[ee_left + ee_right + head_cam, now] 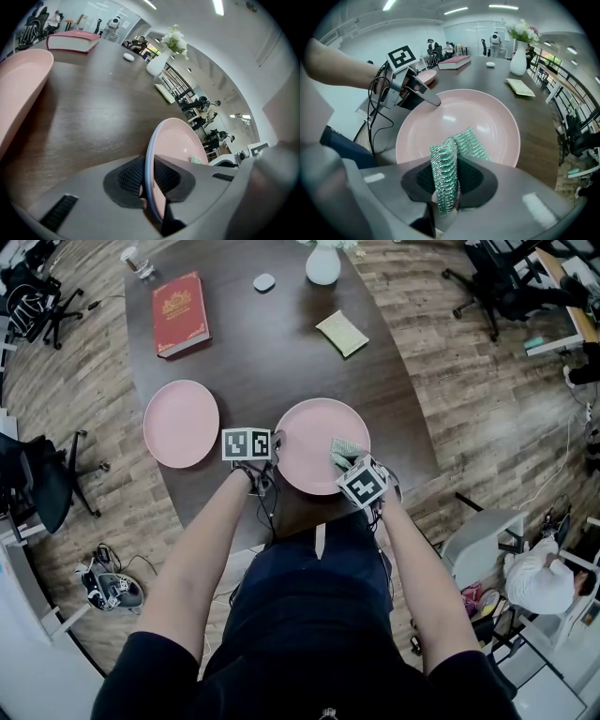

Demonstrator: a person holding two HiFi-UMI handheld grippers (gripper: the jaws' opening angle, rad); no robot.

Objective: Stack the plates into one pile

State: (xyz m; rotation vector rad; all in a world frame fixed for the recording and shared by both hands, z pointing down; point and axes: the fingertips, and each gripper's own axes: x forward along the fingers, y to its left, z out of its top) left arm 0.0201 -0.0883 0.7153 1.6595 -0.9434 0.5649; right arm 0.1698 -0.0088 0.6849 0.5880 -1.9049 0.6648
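**At the table's near edge: both grippers on one plate**

On the dark table (262, 343), close to the person, sits the near pink plate (314, 427). Its near side reaches past the table edge. The left gripper (276, 441) is clamped on this plate's left rim; in the left gripper view both pads pinch the thin rim (149, 176) edge-on. Whether the plate is lifted clear of the wood is not certain from these views.

The right gripper (349, 457) is closed on a folded green, silvery scouring cloth (461, 140), which stands up between its pads. The cloth's free end seems to rest on the plate's inner face.

The second pink plate (181, 423) lies flat to the left, well apart, unstacked. Farther up the table are a red book (180, 313), a white vase (322, 263) and a yellow-green pad (342, 333).
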